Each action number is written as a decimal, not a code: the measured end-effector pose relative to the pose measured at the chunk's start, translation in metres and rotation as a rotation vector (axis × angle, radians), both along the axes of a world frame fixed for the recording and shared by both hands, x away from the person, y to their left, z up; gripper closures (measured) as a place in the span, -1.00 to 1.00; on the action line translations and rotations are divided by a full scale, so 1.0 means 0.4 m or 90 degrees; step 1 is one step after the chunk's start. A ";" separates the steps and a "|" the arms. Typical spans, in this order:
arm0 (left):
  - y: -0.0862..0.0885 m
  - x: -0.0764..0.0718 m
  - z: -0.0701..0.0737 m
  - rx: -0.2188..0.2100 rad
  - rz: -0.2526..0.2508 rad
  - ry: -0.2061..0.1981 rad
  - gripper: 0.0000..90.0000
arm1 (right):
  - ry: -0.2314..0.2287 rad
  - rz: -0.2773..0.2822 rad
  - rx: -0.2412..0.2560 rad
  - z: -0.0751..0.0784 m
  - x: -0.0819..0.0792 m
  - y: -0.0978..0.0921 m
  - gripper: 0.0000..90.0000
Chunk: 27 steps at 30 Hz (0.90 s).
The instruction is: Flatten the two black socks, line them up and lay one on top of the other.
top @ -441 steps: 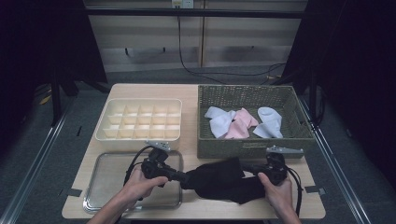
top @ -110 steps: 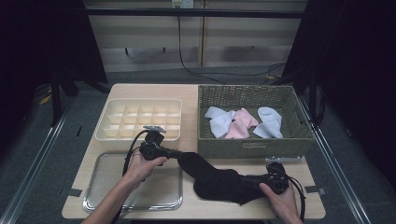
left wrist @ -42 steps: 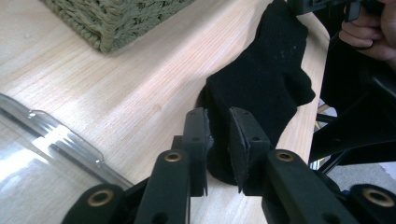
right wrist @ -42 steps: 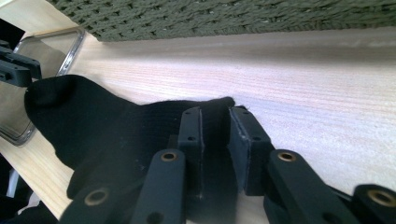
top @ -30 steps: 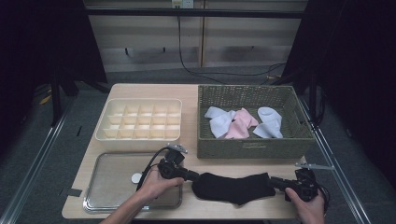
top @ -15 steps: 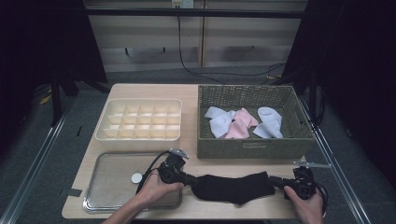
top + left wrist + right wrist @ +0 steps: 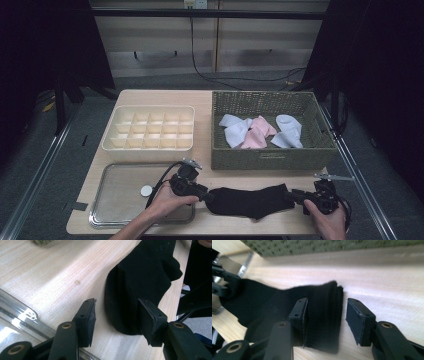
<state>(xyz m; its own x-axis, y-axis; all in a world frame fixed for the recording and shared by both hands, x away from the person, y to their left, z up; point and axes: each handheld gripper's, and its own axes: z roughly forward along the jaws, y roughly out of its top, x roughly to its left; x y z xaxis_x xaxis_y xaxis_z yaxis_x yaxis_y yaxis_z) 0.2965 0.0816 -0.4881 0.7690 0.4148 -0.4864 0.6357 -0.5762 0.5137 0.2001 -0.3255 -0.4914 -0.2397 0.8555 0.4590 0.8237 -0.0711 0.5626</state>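
lying flat on the table [image 7: 215, 100], the black sock [image 7: 250, 201] stretches between left gripper [image 7: 202, 192] and right gripper [image 7: 299, 198]; both sets of fingers spread wide around its ends.

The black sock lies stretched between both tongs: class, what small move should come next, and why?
Probably shut the left tongs on the black sock. Its end lies between their open jaws, and the right tongs also stand open around the other end, so neither grips it.

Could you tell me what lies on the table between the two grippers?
A black sock, stretched flat from the left gripper to the right gripper, as the high view shows.
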 end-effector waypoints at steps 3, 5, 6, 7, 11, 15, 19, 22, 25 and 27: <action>0.008 0.001 0.001 -0.003 0.009 0.007 0.16 | 0.004 0.006 -0.004 -0.005 0.003 0.007 0.11; 0.009 0.002 -0.001 0.002 0.002 0.003 0.15 | 0.007 0.010 -0.006 -0.009 0.004 0.009 0.13; 0.009 0.004 -0.006 0.004 -0.006 0.000 0.14 | 0.003 0.013 -0.002 -0.010 0.007 0.012 0.12; 0.009 0.004 -0.006 0.004 -0.006 0.000 0.14 | 0.003 0.013 -0.002 -0.010 0.007 0.012 0.12; 0.003 0.004 -0.008 -0.003 0.006 0.009 0.16 | 0.010 0.016 0.011 -0.014 0.006 0.021 0.26; 0.002 0.003 -0.008 -0.005 0.005 0.012 0.20 | 0.023 0.014 0.035 -0.018 0.010 0.015 0.37; -0.003 -0.002 -0.009 -0.003 0.000 0.007 0.22 | 0.036 0.021 0.064 -0.023 0.012 0.017 0.62; -0.003 -0.001 -0.008 -0.002 -0.006 0.006 0.23 | 0.028 0.024 0.071 -0.022 0.012 0.020 0.77; -0.002 -0.001 -0.008 0.000 -0.005 0.005 0.24 | 0.026 0.025 0.080 -0.020 0.012 0.018 0.81; -0.004 0.002 -0.007 0.009 -0.018 -0.001 0.24 | 0.020 0.022 0.086 -0.015 0.011 0.013 0.83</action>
<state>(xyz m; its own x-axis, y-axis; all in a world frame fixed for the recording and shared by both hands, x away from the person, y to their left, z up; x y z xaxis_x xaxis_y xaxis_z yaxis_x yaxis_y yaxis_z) 0.2971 0.0802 -0.4910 0.7810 0.3998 -0.4797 0.6186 -0.6005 0.5067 0.2046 -0.3202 -0.4975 -0.2520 0.7769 0.5769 0.8441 -0.1150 0.5236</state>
